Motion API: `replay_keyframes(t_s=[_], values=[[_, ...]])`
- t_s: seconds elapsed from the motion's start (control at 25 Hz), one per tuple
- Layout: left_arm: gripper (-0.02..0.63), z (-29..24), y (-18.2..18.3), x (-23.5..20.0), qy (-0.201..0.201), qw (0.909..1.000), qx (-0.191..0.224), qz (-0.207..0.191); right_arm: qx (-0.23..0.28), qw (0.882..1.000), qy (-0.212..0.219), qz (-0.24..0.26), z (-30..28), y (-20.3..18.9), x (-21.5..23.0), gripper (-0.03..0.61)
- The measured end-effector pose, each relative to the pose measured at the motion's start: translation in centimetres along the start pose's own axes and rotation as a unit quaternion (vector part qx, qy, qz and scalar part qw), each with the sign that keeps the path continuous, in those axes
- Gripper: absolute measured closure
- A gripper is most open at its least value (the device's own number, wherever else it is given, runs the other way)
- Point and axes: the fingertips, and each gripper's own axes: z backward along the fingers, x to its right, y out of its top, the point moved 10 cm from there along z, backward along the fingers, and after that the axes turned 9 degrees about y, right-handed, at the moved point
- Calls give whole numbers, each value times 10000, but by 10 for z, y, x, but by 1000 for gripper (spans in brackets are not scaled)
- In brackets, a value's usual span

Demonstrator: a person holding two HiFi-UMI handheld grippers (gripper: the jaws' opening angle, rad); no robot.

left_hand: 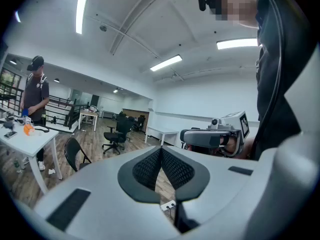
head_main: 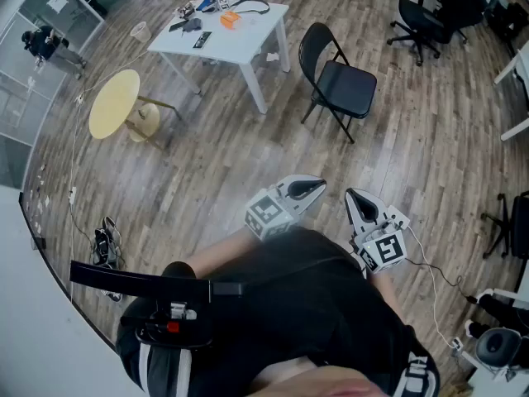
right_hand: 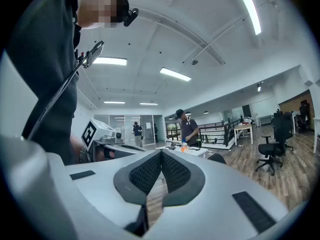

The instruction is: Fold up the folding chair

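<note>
A black folding chair point(head_main: 335, 77) stands unfolded on the wood floor, right of the white table point(head_main: 240, 44). It also shows small at the left of the left gripper view as the chair point(left_hand: 74, 154), and its back peeks out in the right gripper view as the chair point(right_hand: 216, 158). My left gripper point(head_main: 317, 187) and right gripper point(head_main: 350, 195) are held close to my body, well short of the chair. Both are shut with nothing between their jaws. The left gripper's tips point(left_hand: 161, 149) and the right gripper's tips point(right_hand: 161, 153) meet.
A person stands behind the white table, which carries an orange object point(head_main: 229, 19) and tools. A round yellow side table point(head_main: 114, 103) is at the left, black office chairs point(head_main: 421, 19) at the upper right. Cables and shoes point(head_main: 105, 246) lie near the left wall.
</note>
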Motion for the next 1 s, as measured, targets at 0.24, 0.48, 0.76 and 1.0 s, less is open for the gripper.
replay_keyframes(t_s=[0.24,0.48,0.76,1.0], values=[[607,-4,1,6,15,9999,20,121,-45,10000,7,-56,10,6,3,568],[607,-3,0,2,183,9994,152,244,-101,9998,-140,-17,15,4,7,568],[609,-6,-2,7,-56,9999,76,117,88,9996,-58,-249,13,-5,22,568],[609,-7,3,-4,60,9999,-49,-79,26,9992,288,-260,-8,-4,20,568]])
